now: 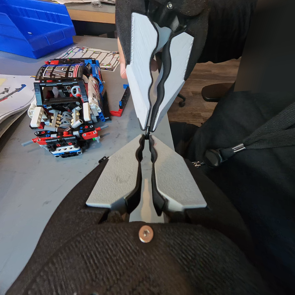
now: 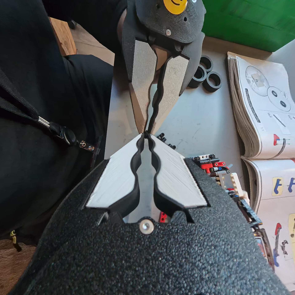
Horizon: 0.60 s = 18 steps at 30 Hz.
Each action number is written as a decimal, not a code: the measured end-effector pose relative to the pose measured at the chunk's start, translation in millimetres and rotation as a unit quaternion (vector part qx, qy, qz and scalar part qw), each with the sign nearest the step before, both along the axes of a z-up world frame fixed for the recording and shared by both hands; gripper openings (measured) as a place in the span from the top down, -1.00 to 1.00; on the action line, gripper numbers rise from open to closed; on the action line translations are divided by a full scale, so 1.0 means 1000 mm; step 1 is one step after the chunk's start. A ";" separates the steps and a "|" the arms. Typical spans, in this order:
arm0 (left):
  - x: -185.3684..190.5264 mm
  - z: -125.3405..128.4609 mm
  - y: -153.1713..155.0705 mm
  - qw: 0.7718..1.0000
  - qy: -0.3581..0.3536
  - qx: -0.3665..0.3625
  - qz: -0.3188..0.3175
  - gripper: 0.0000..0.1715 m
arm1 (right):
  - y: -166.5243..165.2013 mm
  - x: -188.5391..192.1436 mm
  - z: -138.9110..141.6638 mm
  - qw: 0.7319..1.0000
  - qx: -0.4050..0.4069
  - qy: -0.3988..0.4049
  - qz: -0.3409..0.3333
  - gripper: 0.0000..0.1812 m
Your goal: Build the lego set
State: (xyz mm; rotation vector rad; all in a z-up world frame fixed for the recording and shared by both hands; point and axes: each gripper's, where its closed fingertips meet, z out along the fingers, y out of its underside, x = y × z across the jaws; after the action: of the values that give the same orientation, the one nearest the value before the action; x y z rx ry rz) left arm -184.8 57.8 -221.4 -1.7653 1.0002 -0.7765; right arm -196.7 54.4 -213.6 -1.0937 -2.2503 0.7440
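Observation:
A small black pin is pinched between both grippers, which meet tip to tip above the table's front edge. My left gripper comes from below in its own view and is shut on one end. My right gripper comes from above there and is shut on the other end. In the right wrist view the pin sits between my right gripper and the left gripper. The half-built red, white, blue and black lego car stands on the grey table to the left; my right gripper's body partly hides it in the right wrist view.
A blue bin, a sticker sheet and an open instruction booklet lie around the car. A black beam with a red corner piece lies beside it. Three black tyres and a green bin are farther off. A person in black sits at the table edge.

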 end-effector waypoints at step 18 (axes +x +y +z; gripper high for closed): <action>-0.038 -0.040 0.026 0.988 0.104 -0.071 0.089 0.72 | 0.039 -0.008 -0.033 0.983 -0.061 -0.070 -0.159 0.96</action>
State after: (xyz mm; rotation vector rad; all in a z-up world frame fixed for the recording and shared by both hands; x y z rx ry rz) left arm -222.7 83.4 -261.2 -2.0609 0.9254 -0.5707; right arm -204.7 93.0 -246.3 -1.5630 -2.0884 0.6937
